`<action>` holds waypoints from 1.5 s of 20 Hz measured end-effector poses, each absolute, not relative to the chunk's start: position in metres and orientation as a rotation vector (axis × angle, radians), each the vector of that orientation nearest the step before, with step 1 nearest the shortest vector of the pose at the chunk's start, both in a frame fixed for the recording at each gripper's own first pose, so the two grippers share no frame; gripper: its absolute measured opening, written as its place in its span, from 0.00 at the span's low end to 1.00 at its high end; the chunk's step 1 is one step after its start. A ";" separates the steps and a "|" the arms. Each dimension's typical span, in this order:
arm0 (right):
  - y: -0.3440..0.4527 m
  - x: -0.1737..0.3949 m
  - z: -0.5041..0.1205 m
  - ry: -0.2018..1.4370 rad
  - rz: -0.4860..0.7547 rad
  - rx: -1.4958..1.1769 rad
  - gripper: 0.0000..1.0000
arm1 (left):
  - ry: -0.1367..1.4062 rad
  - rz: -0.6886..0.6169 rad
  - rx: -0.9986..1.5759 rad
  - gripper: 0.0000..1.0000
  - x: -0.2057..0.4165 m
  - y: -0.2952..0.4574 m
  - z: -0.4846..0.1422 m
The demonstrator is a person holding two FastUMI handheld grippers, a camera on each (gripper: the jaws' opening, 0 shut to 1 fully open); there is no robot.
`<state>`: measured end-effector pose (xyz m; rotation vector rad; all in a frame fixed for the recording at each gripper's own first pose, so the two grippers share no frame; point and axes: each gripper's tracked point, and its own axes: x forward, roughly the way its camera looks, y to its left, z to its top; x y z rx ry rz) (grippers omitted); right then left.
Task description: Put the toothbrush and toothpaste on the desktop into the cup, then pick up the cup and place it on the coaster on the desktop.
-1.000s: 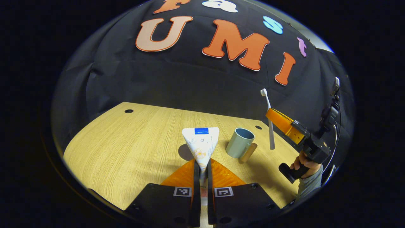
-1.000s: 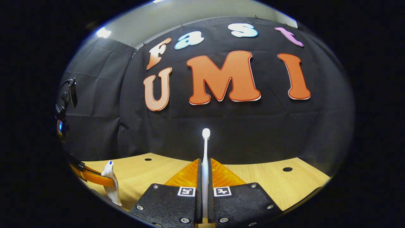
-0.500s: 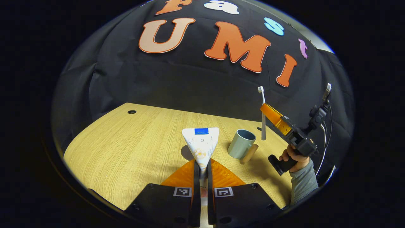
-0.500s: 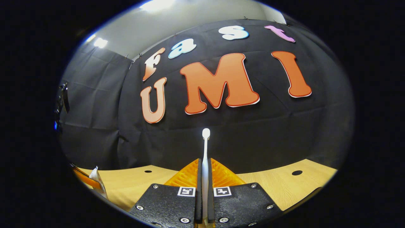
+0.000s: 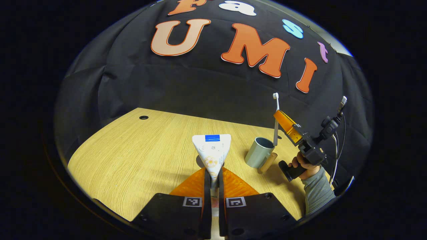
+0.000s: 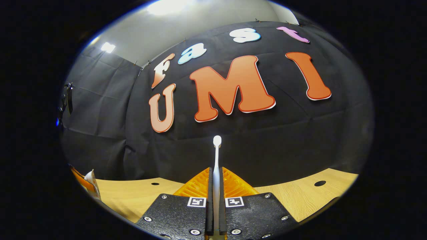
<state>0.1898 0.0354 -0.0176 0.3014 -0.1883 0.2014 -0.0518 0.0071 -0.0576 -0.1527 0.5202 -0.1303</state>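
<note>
The right gripper [image 5: 282, 120] clamps its fingers on the toothbrush [image 5: 275, 118], held upright with its lower end just over the cup [image 5: 259, 152] on the tabletop [image 5: 133, 156]. The left gripper [image 5: 213, 176] pinches the toothpaste [image 5: 212, 150], off the tabletop and near the cup. The insertion step appears to be in hand; next, the toothbrush likely needs lowering straight into the cup's mouth.

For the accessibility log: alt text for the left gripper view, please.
The left gripper is shut on a toothpaste tube above a wooden desktop. To its right, the right gripper, held by a hand, holds a toothbrush upright over a cup.
</note>
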 end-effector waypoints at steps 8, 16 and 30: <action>0.039 0.201 -0.042 -0.151 0.215 0.294 0.07 | 0.523 -0.130 -0.155 0.12 -0.046 0.002 -0.057; 0.049 0.201 -0.067 -0.078 0.214 0.235 0.07 | 0.512 -0.141 -0.135 0.12 -0.047 -0.006 -0.051; 0.056 0.174 -0.083 0.050 0.248 0.128 0.16 | 0.486 -0.195 -0.126 0.12 -0.034 -0.034 -0.043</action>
